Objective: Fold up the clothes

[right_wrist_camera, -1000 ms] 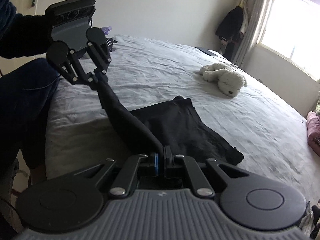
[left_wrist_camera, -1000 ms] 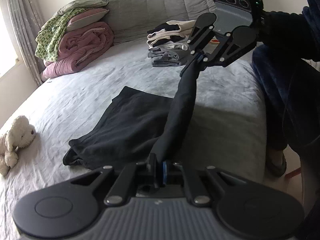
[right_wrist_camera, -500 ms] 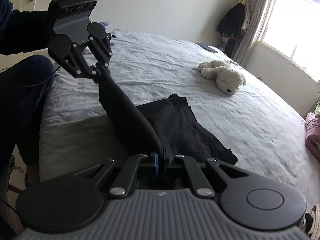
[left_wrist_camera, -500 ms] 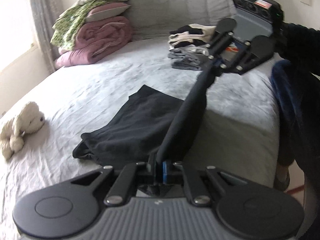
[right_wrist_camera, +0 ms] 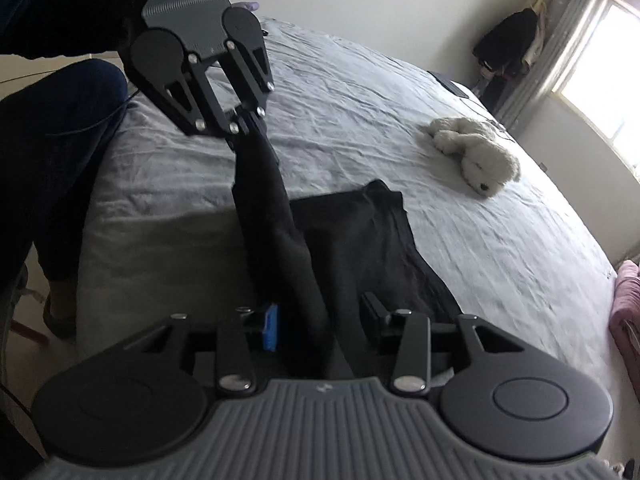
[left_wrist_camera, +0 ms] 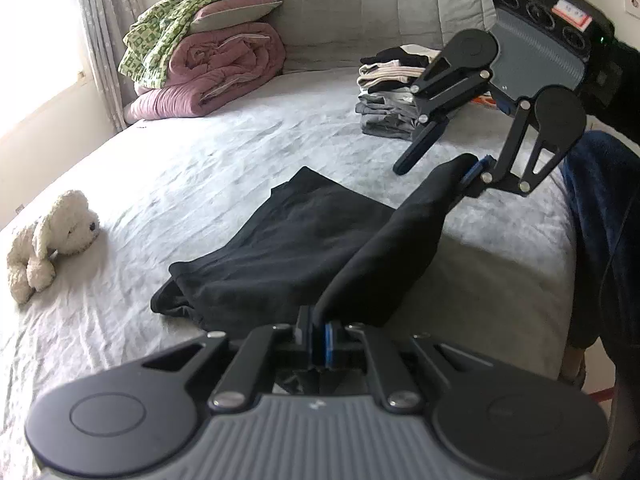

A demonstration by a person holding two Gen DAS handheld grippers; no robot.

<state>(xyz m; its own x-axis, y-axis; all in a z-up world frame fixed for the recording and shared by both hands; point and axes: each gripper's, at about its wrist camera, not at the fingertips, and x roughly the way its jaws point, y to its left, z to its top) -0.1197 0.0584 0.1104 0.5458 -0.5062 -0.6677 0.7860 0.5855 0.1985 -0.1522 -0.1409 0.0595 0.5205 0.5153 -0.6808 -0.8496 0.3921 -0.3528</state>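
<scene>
- Far left, near: toy dog [left_wrist_camera: 52,240] lies on the bed [left_wrist_camera: 200,152], well apart from the work.
- Far left, rear: rolled quilts [left_wrist_camera: 216,72] are stacked against the headboard.
- Centre: the black garment [left_wrist_camera: 288,248] lies partly flat on the bed near its right edge. Its near border is lifted off the sheet as a band running between the two grippers.
- Centre, near: the left gripper [left_wrist_camera: 318,334] has its jaws closed tight on one end of that band. The right wrist view confirms the pinch [right_wrist_camera: 244,120].
- Right of centre, far: a stack [left_wrist_camera: 384,92] of folded clothes sits on the bed.
- Containers: no basket, box or drawer is in view. The stack rests directly on the bed.
- Right: the right gripper [left_wrist_camera: 436,170] has its jaws wide apart. The band's other end rests against one blue pad, and in its own view [right_wrist_camera: 320,320] the cloth passes between the fingers unpinched.
- Far right: the person's leg [left_wrist_camera: 600,208] is beside the bed.
- Step in hand, as judged: a fold of the lifted border. Wide jaws around the cloth fit either letting go of that end or closing to take it, and the pictures do not settle which.
- Next move, as judged: the lifted border must end up flat and square on the garment body. Only the left end is held, so the right end may slip and sag.
</scene>
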